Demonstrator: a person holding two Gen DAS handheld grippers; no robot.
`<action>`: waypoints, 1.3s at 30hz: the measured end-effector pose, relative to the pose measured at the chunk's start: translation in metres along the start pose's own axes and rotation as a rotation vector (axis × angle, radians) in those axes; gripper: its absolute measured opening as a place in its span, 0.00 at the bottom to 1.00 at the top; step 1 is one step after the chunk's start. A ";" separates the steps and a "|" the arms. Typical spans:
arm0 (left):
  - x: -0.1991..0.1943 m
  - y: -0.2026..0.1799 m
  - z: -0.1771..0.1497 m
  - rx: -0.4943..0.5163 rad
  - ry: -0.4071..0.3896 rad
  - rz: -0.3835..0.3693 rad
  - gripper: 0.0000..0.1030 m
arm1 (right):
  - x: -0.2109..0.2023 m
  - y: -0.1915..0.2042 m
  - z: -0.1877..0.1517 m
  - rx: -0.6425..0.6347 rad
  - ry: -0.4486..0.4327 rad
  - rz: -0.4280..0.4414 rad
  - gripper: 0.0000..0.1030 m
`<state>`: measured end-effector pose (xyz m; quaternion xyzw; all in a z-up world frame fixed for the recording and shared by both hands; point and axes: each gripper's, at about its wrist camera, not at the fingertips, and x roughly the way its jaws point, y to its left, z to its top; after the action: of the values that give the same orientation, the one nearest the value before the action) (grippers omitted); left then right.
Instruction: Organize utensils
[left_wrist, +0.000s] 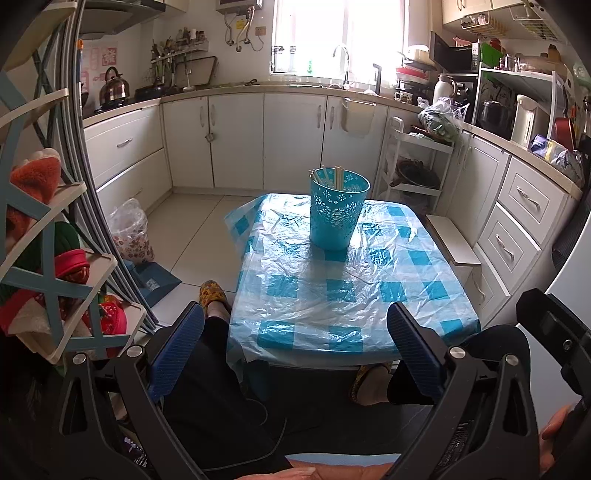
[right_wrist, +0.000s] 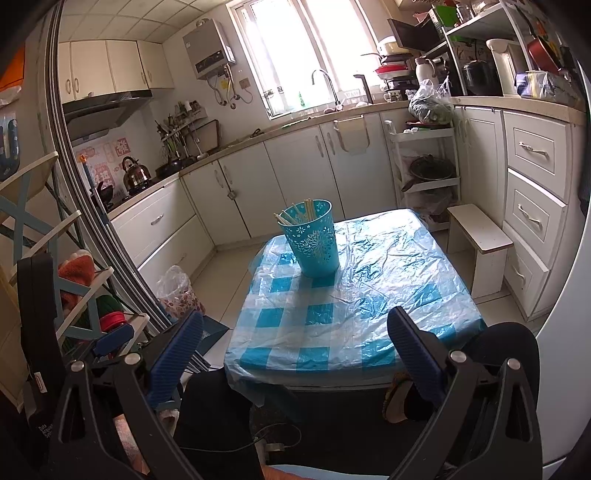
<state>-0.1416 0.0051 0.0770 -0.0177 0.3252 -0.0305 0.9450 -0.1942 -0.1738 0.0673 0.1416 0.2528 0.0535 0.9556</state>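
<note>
Chopsticks (left_wrist: 325, 173) upright in cup (left_wrist: 338, 210) on table (left_wrist: 369, 288), far end. Left gripper (left_wrist: 295, 332) and right gripper (right_wrist: 295, 336) both spread wide, empty, near edge. "Data Acquisition" partly legible.

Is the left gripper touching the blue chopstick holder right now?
Apart. In the left wrist view the left gripper is open near the table's edge, bare tablecloth between it and the holder.

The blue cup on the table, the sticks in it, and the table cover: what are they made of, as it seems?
The blue cup looks like moulded plastic, matte, with a cut-out flower pattern through its wall. The sticks are pale and slim, probably wooden or bamboo chopsticks; the pictures cannot settle which. The table cover seems to be thin plastic film, glossy and wrinkled, printed in blue and white checks.
</note>
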 end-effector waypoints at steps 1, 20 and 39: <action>0.000 0.000 0.000 0.000 0.000 0.000 0.93 | 0.000 0.000 0.000 0.001 0.000 0.000 0.93; 0.001 0.003 -0.001 -0.003 0.003 0.004 0.93 | 0.000 0.002 -0.002 -0.001 0.004 -0.003 0.93; 0.003 0.011 -0.006 -0.024 -0.004 0.029 0.93 | 0.014 0.001 -0.012 -0.006 0.049 0.009 0.93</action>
<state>-0.1427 0.0159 0.0701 -0.0242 0.3240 -0.0127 0.9457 -0.1878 -0.1672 0.0512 0.1384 0.2755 0.0619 0.9493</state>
